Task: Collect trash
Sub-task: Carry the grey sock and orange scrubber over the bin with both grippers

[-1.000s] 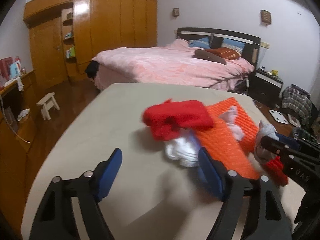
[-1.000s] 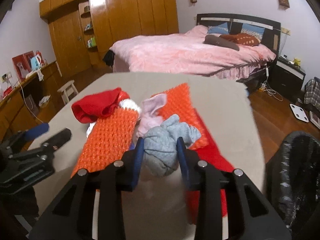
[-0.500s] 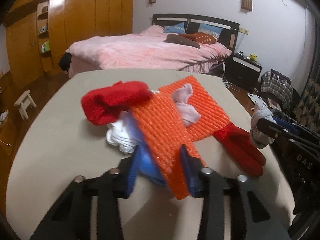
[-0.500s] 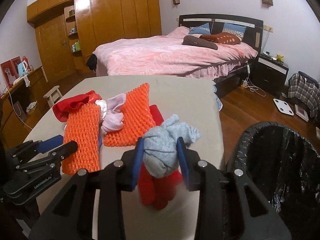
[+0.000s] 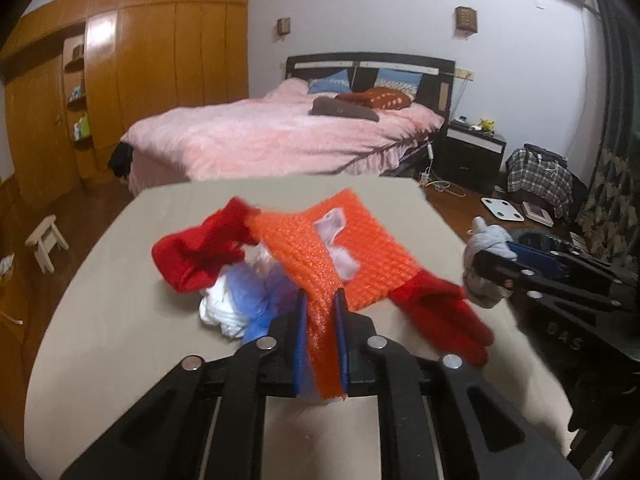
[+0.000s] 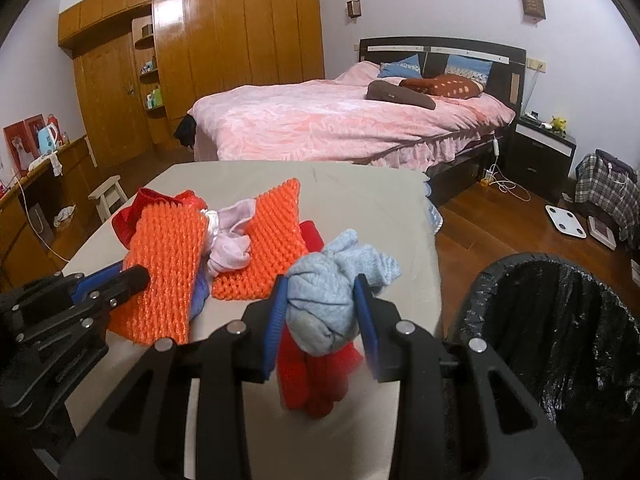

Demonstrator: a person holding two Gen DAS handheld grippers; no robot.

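Note:
My left gripper [image 5: 320,300] is shut on the near end of an orange foam net [image 5: 316,264], which also shows in the right wrist view [image 6: 164,256]. My right gripper [image 6: 322,292] is shut on a balled grey-blue sock [image 6: 332,300], held above the table's right edge; it also shows in the left wrist view [image 5: 486,264]. A second orange net [image 6: 266,248], a pale pink cloth [image 6: 230,244], red gloves [image 5: 444,312] [image 5: 200,248] and white and blue plastic scraps [image 5: 240,304] lie on the beige table [image 5: 120,320].
A black-lined trash bin [image 6: 560,332] stands on the floor right of the table. Behind the table is a pink bed [image 6: 340,124]. A small stool [image 5: 44,240] and a wooden wardrobe [image 6: 200,60] stand at the left; a scale [image 6: 566,222] lies on the floor.
My left gripper moved right from open and closed on the orange net, lifting its end. My right gripper carried the grey-blue sock toward the table's right edge near the bin.

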